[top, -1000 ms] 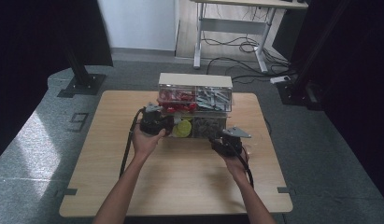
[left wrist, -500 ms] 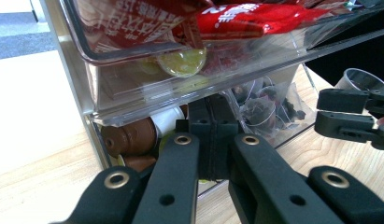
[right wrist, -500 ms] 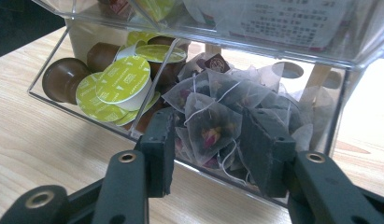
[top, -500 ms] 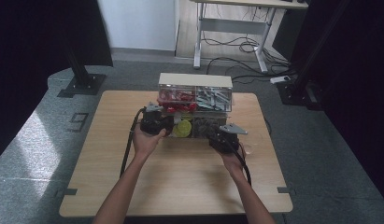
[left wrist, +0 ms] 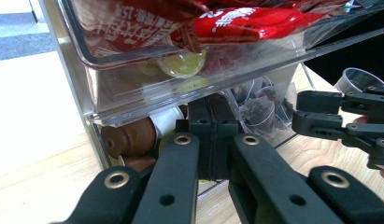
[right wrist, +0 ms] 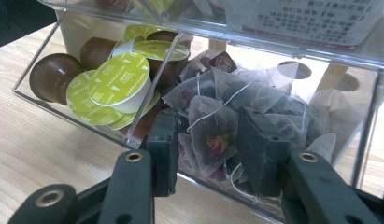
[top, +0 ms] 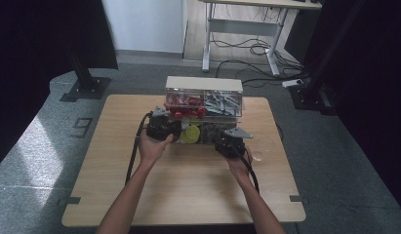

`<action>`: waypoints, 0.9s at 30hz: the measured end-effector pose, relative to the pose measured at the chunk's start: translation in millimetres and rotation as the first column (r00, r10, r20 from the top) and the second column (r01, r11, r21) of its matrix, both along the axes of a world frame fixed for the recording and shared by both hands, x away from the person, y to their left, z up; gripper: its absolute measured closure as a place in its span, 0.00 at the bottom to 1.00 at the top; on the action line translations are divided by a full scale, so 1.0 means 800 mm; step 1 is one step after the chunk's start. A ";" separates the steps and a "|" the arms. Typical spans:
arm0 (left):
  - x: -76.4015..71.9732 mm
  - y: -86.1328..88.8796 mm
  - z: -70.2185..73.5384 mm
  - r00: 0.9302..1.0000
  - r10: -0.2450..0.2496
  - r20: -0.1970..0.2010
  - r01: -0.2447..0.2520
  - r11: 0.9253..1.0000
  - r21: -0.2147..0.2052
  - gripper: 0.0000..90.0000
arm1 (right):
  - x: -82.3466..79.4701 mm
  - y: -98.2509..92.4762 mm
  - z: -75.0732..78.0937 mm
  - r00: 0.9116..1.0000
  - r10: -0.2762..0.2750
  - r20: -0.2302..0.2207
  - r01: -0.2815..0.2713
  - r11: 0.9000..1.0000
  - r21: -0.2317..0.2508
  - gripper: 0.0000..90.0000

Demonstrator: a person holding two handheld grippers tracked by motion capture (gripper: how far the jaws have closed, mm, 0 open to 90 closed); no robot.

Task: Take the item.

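The right gripper (right wrist: 206, 154) has just been closing its jaws around a tea bag (right wrist: 210, 133) in the clear box (top: 204, 105) at the desk's far edge, not yet pinching, so a grab looks close. The left gripper (left wrist: 209, 140) is pressed together at the box's front lip beside brown pods (left wrist: 129, 137).

Red packets (left wrist: 255, 21): cut off by the top edge in the left gripper view; print too blurred to read.
Left hand-held gripper (left wrist: 212, 140): jaw tips pressed together; whatever lies behind them in the drawer is hidden.
Brown capsules (left wrist: 129, 137): partly hidden behind the clear organiser (left wrist: 82, 70) wall.
Tea bag (right wrist: 213, 140): lower end hidden behind the right hand-held gripper (right wrist: 210, 154).
Printed label (right wrist: 302, 18): cut off at the top; text too small to read.
Clear cup (top: 262, 155): too small in the high view to tell details.
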State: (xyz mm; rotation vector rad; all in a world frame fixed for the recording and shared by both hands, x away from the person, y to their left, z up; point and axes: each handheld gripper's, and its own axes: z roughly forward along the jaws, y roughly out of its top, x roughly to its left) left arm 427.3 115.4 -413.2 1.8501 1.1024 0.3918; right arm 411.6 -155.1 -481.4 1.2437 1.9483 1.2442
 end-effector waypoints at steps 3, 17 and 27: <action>0.000 0.000 0.000 1.000 -0.001 0.000 0.001 1.000 0.001 1.00 | 0.003 0.002 -0.002 1.000 -0.001 -0.002 0.001 1.000 0.001 0.66; 0.000 -0.003 -0.001 1.000 0.001 -0.001 -0.001 1.000 -0.003 1.00 | 0.013 0.011 0.003 1.000 0.008 -0.002 -0.008 1.000 -0.007 0.67; -0.001 -0.002 -0.001 1.000 0.002 -0.001 -0.002 1.000 -0.003 1.00 | 0.019 0.015 -0.001 1.000 0.009 0.005 -0.009 1.000 -0.012 0.69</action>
